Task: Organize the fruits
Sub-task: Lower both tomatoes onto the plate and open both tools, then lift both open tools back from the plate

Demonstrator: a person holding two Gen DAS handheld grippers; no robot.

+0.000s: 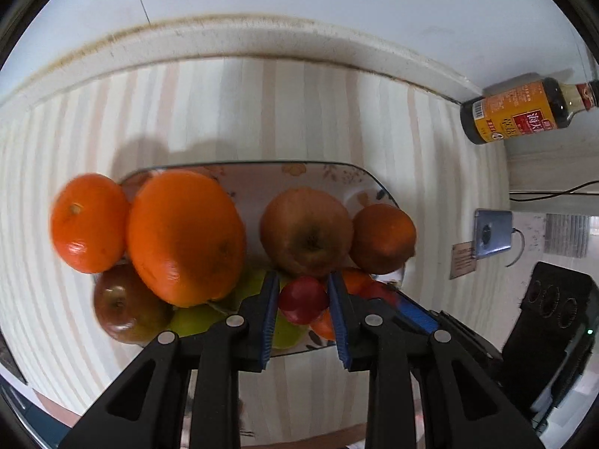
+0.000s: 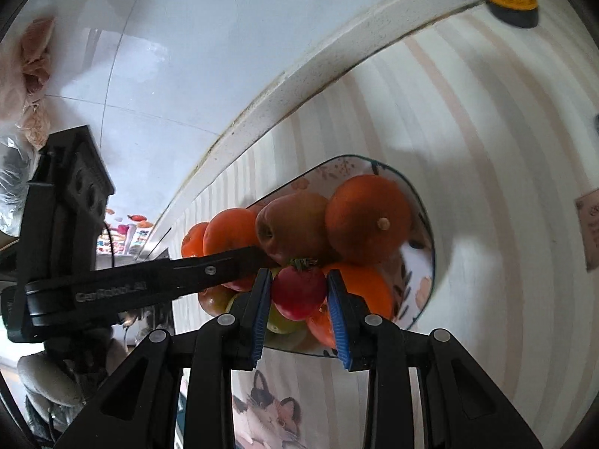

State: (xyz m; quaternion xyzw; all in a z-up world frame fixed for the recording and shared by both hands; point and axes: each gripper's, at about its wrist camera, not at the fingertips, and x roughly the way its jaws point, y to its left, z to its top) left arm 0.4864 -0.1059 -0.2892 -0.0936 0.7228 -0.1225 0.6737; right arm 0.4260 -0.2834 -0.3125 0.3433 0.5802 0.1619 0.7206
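The left wrist view shows a patterned plate (image 1: 262, 176) on the striped worktop (image 1: 262, 112), near its back edge, holding oranges (image 1: 185, 235), apples (image 1: 305, 232), green fruit and a small red tomato (image 1: 301, 299). The left hand-held gripper (image 1: 303, 299) is pressed together, its pads beside the tomato. The right hand-held gripper (image 2: 299, 292) stands around the tomato; grip unclear.

"GenRobot.AI" on left claw (image 2: 258, 254)
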